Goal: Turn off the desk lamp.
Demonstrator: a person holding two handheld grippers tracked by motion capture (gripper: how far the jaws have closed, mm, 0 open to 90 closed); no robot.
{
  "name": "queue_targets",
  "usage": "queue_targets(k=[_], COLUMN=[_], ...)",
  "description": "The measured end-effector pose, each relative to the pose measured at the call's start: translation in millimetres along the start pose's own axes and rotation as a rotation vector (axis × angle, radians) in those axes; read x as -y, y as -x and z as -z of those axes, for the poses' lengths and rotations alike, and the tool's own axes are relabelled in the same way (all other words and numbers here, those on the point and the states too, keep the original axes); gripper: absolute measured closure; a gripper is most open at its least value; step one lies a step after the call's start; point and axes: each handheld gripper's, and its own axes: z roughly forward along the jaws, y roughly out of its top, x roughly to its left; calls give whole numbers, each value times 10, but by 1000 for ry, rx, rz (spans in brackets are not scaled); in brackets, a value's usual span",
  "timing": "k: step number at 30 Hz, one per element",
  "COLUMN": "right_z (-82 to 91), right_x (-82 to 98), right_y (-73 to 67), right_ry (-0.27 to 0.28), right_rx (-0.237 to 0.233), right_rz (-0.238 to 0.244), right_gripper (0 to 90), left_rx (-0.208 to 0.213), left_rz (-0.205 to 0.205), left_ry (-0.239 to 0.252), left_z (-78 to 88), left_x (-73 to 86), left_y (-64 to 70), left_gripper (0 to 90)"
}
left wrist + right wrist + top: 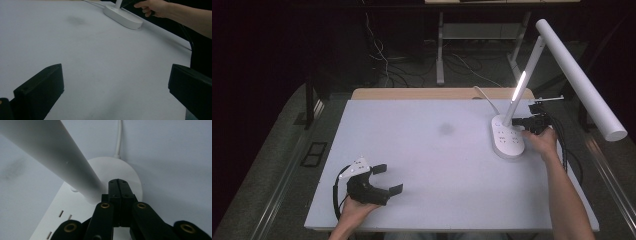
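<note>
Nearest me, my left gripper [387, 179] rests on the white table [432, 165], jaws spread wide with nothing between them. Farther off at the table's right, my right gripper [119, 185] has its jaws pressed together, tips against the foot of the desk lamp's stem [57, 157], over the oval base [507, 140]. I judge I'm prodding a control or nudging the stem; next calls for a light, steady press. The base's long axis runs toward me; the stem leans up and right, the lamp head [579, 77] slanting down toward the near right.
</note>
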Motion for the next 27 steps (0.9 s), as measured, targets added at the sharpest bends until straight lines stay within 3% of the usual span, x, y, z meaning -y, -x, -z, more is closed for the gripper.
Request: queue_targets(k=[8, 15, 19, 27], right_z=[12, 24, 24, 17], right_x=[-4, -13, -2, 9], right_y=[19, 14, 35, 10], right_ry=[5, -6, 0, 3], right_rx=[-11, 14, -2, 16], right_rz=[-16, -3, -15, -9], right_gripper=[900, 900, 900, 900], left_rx=[-1, -2, 1, 4], left_rz=[5, 6, 2, 3], left_ry=[4, 4, 1, -3], left_z=[-2, 3, -2, -14], left_x=[-2, 0, 1, 3], left_y=[1, -1, 2, 11], left_gripper=[0, 0, 0, 0])
